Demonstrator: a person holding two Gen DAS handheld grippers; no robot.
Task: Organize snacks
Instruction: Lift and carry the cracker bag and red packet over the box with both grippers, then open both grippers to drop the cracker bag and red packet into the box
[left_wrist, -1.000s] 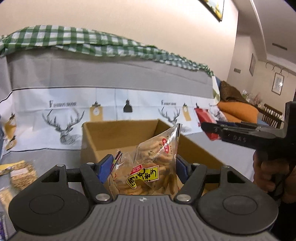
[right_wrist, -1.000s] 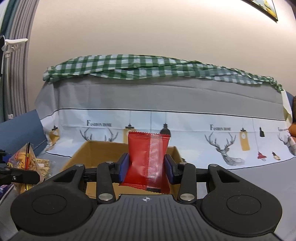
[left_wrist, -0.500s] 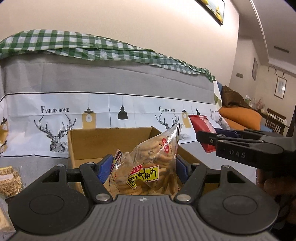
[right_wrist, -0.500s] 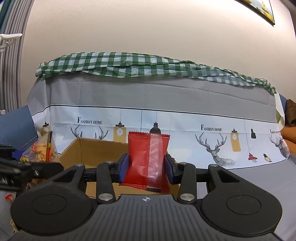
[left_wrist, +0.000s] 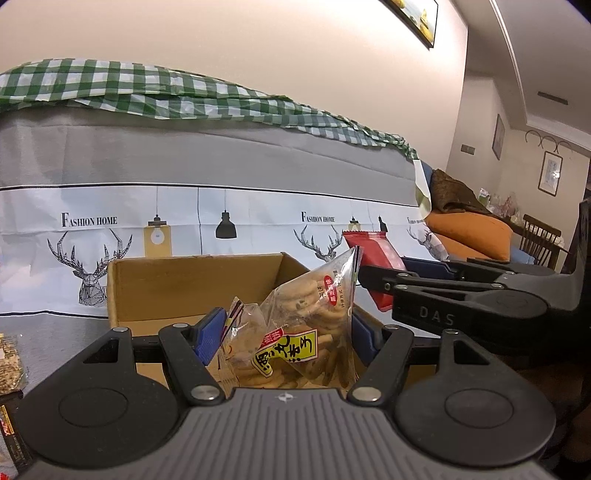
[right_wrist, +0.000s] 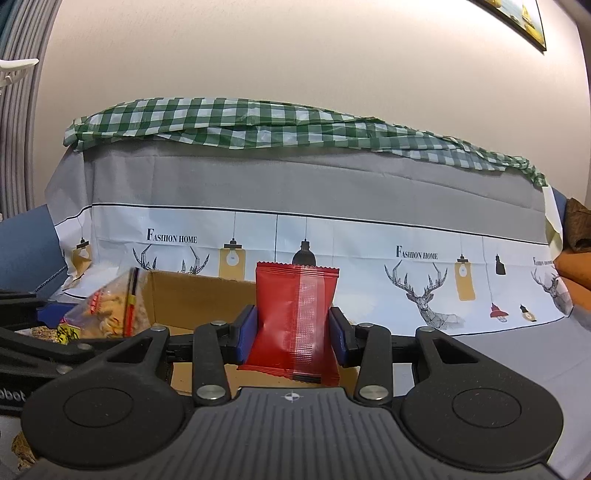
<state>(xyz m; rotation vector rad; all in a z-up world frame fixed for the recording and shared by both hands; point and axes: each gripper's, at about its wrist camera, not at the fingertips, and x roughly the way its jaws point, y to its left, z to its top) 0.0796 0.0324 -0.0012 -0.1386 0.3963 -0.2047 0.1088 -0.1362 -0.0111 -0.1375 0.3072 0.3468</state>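
While pinched, red packet (right_wrist: 295, 321) upright, lengthwise vertical.

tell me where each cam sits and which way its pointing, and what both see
Left wrist: sits on the left gripper, looking along its fingers at the clear cookie bag it grips, the cardboard box and covered sofa behind; the right gripper enters from the right.
Right wrist: sits on the right gripper, facing the same way, gripping the red packet; the left gripper pokes in at left.
Shared: the box, both snacks, the deer-print cover.
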